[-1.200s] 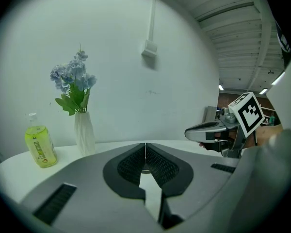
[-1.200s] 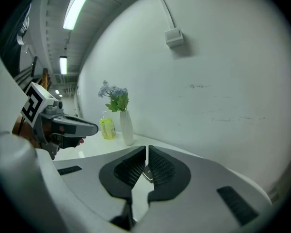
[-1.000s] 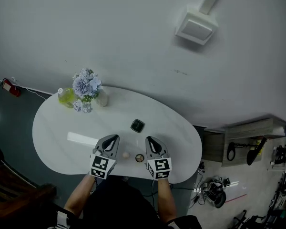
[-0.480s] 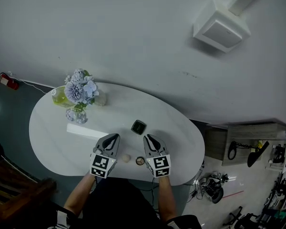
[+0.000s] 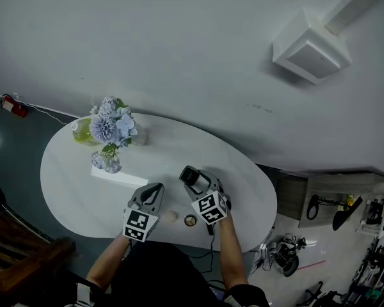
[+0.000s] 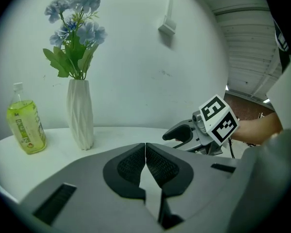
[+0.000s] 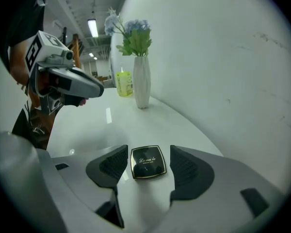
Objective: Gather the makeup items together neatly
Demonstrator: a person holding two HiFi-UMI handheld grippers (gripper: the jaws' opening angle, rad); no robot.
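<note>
Right gripper (image 7: pixel 149 154): jaws have just been opening and now stand wide, straddling the black square compact (image 7: pixel 148 164), which lies flat on the white table (image 5: pixel 70 171). The pads are clear of its sides and nothing is grasped. Left gripper (image 6: pixel 145 155): jaws pressed together, empty, near a small beige round item (image 5: pixel 170 217) at the table's near edge.

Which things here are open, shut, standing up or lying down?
compact: closed, lying flat.
right gripper: jaws just opened, compact between them, not pressed.
left gripper: shut, empty.
bottle: upright, capped.
vase: upright, holding flowers.
</note>
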